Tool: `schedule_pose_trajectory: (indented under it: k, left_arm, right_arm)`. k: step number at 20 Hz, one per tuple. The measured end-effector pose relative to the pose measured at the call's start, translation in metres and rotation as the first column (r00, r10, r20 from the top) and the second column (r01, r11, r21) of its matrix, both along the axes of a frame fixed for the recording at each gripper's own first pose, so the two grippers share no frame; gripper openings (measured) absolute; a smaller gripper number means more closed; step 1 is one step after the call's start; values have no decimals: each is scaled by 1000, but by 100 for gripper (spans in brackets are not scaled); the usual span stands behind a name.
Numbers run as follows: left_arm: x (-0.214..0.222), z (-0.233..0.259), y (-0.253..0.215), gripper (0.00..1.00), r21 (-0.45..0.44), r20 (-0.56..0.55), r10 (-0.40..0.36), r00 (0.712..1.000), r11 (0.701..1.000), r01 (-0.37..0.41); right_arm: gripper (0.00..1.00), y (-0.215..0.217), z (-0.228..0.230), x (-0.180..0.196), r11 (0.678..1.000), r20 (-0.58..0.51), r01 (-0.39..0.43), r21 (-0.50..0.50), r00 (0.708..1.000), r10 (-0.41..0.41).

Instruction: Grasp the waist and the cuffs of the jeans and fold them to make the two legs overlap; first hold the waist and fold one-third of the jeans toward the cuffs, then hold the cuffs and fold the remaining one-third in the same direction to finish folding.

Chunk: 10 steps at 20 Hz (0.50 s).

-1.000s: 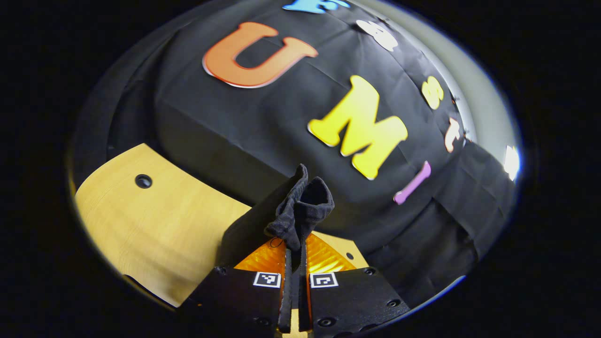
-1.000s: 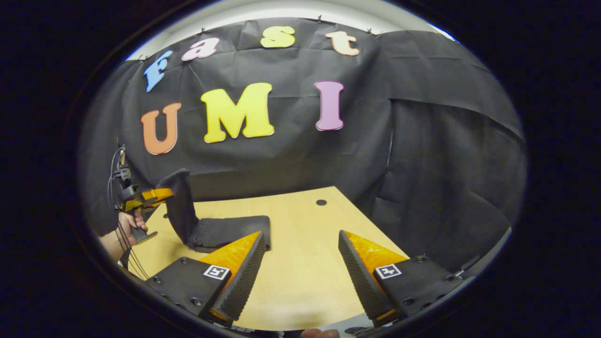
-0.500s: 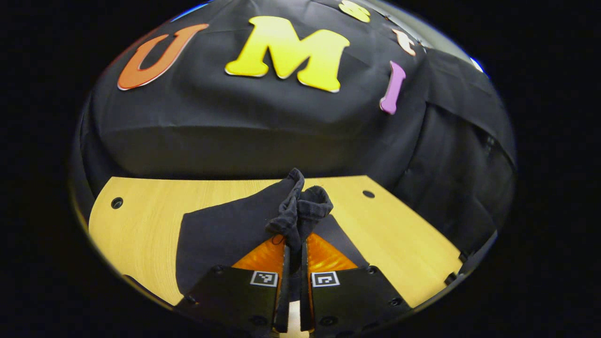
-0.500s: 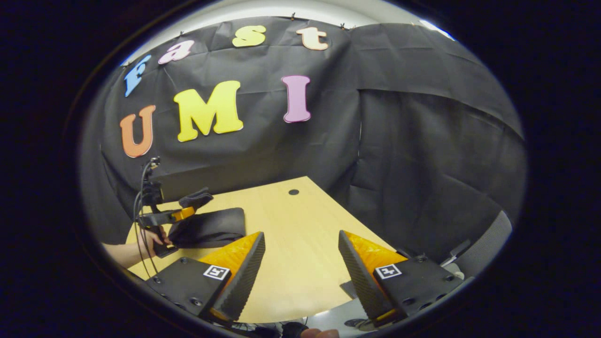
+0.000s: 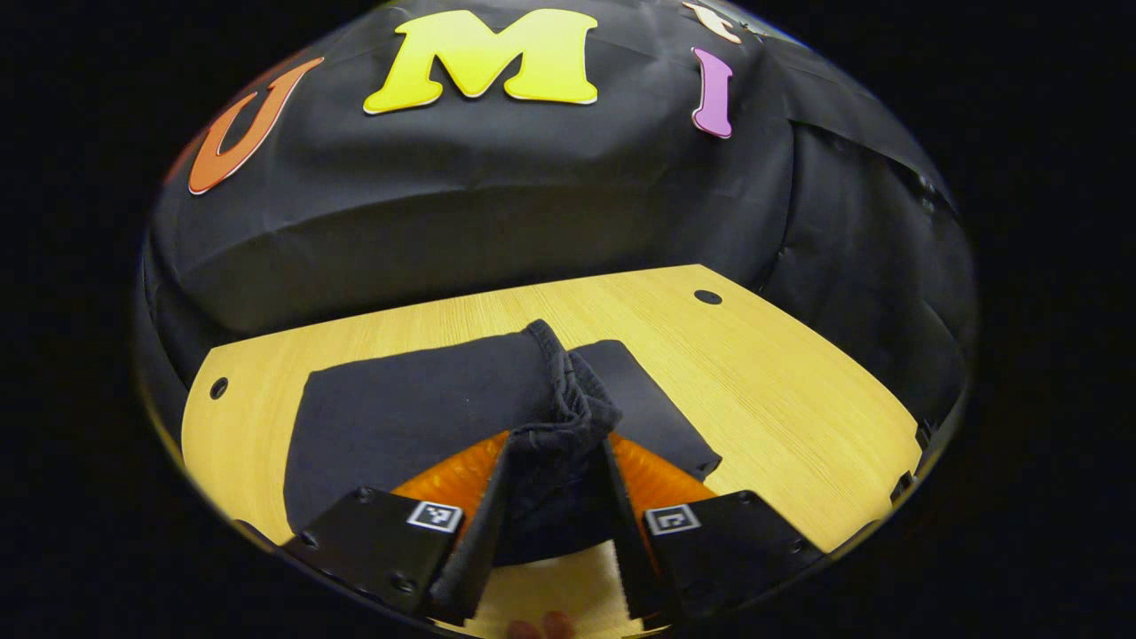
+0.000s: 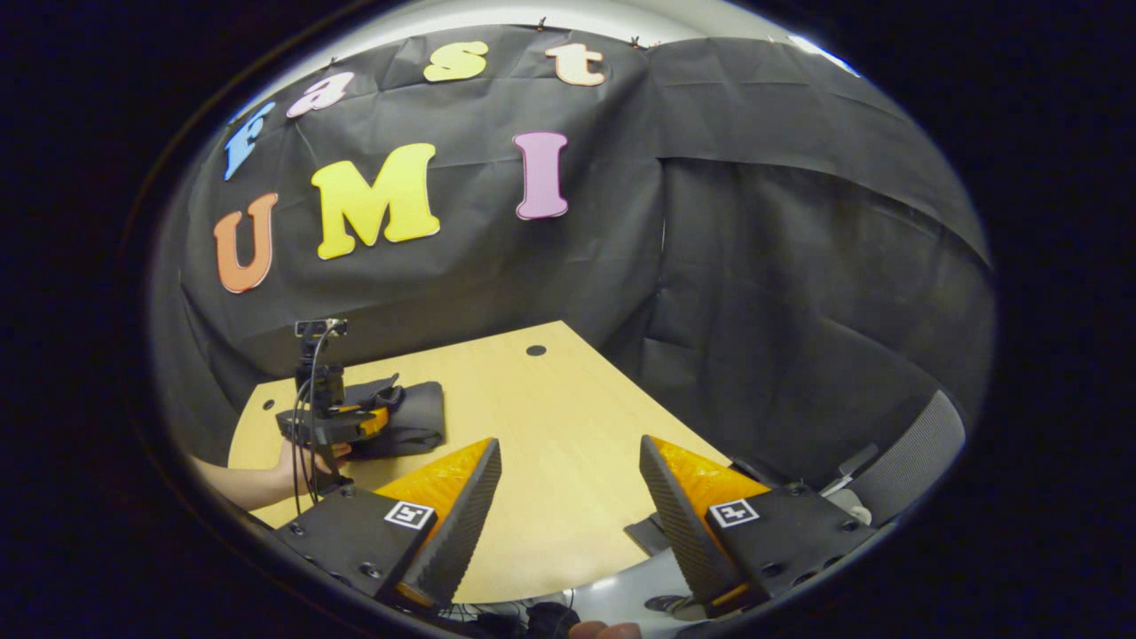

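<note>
The dark jeans (image 5: pixel 399 417) lie as a flat folded packet on the wooden table (image 5: pixel 781 390). One bunched end of them (image 5: pixel 568 399) rises between the fingers of my left gripper (image 5: pixel 556 444), whose jaws stand apart, so the cloth rests loose between them. In the right gripper view the left gripper (image 6: pixel 355 417), held in a hand (image 6: pixel 293 461), sits low on the jeans (image 6: pixel 422 408) at the table's far left. My right gripper (image 6: pixel 570 444) is open with nothing in it, hovering above the table's near edge, well apart from the jeans.
The tabletop (image 6: pixel 550 417) has a small round hole near its far corner (image 6: pixel 536 350) and others in the left gripper view (image 5: pixel 707 296) (image 5: pixel 218 388). A grey chair back (image 6: pixel 914 444) stands off the table's right edge. Black cloth walls close the booth behind.
The left gripper came down and laid the lifted end of the jeans over the folded stack, then its fingers parted. The right gripper drew back and to the right, staying open.
</note>
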<state>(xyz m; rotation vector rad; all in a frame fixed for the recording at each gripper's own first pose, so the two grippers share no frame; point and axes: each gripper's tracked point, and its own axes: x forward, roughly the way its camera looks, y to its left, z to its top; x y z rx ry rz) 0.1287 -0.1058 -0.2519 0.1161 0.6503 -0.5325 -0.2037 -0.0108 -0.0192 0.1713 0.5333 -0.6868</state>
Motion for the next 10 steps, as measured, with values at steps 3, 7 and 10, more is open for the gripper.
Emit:
schedule_pose_trajectory:
  k: [3,7,10]
  left_arm:
    - [-5,9,-4,95,-21,5,-1,1000,1000,1]
    - [-27,37,-23,98,-120,4,-58,998,991,58]
    - [-41,59,-26,98,-160,18,-86,996,983,88]
  right_arm:
    - [96,0,2,5,1000,9,-5,-3,1000,5]
    - [94,5,6,20,1000,34,-29,-3,999,29]
    - [94,11,11,41,998,67,-66,-4,996,66]
